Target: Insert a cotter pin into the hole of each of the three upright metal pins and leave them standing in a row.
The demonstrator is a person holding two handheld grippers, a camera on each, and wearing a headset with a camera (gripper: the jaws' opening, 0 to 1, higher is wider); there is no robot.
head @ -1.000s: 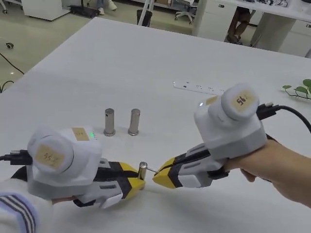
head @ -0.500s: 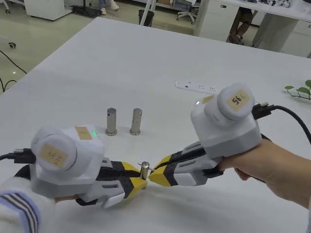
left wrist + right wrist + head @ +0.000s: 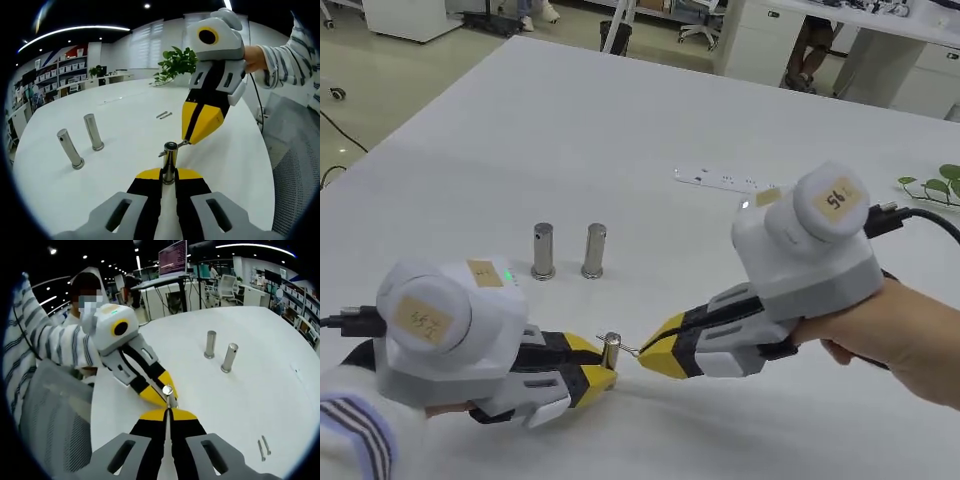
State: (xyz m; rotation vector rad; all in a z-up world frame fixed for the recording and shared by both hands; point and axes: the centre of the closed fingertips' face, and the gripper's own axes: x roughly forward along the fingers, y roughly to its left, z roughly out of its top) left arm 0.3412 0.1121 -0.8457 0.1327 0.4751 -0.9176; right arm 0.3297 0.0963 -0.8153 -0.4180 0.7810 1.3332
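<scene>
left gripper clamped on upright metal pin at its base; right gripper pinching cotter pin, which pokes through it; two bare pins stand side by side beyond

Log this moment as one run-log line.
left hand-held gripper: shut on metal pin | right hand-held gripper: shut on cotter pin, through pin's hole | other two metal pins: upright, unpinned
</scene>
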